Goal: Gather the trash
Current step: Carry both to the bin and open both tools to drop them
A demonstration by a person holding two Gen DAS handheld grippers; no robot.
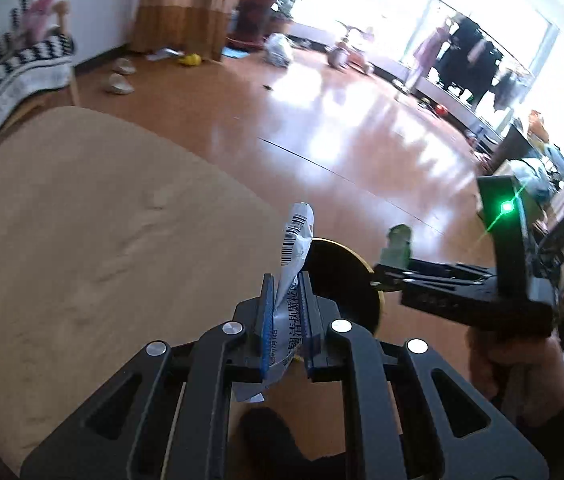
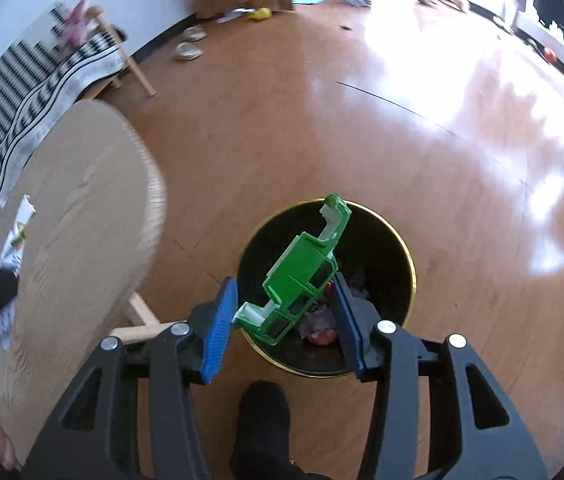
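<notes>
My left gripper (image 1: 285, 312) is shut on a white wrapper (image 1: 293, 256) with a barcode, held upright beside the table edge. Behind it is the black bin with a gold rim (image 1: 378, 304). My right gripper (image 2: 282, 320) holds a green plastic toy frame (image 2: 302, 276) between its blue pads, tilted, directly over the open black bin (image 2: 413, 276). Some trash lies inside the bin. The right gripper also shows in the left wrist view (image 1: 398, 256) to the right, with the green piece at its tip.
A round tan table (image 1: 82, 240) fills the left; it also shows in the right wrist view (image 2: 82, 220) with papers on its far left. Glossy wood floor (image 2: 402, 120) surrounds the bin. A patterned couch, slippers and toys lie far back.
</notes>
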